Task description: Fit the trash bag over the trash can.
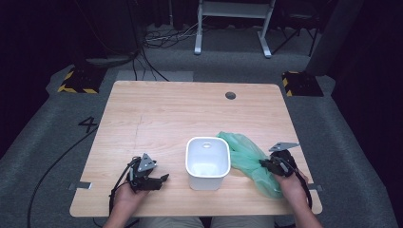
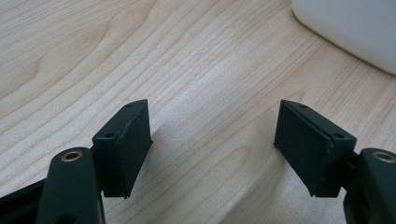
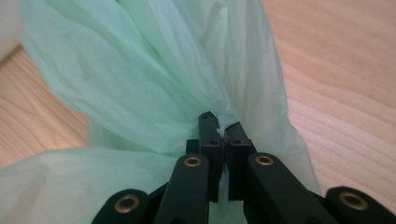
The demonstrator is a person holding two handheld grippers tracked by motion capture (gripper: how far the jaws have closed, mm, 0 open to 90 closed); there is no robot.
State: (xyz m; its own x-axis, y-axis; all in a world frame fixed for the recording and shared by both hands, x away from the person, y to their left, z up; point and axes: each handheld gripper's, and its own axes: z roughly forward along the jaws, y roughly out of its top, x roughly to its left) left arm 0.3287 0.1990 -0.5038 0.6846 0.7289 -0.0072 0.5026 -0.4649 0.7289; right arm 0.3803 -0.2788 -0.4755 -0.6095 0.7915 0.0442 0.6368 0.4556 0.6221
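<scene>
STEP: line bin with bag | BAG: green bag [image 1: 249,161] at 3 o'clock of white bin [image 1: 207,163], touching | RIGHT: right gripper [image 3: 223,128] pinching film | LEFT: left gripper [image 2: 212,140] spread, empty | ADVICE: lift slowly, keep pinch firm, find bag mouth.

White square plastic bin [image 1: 207,163] near the front middle of the light wooden table [image 1: 166,114], crumpled green plastic bag [image 1: 247,154] touching its right side, right gripper [image 1: 264,164] on the bag, left gripper [image 1: 164,178] left of the bin.
</scene>
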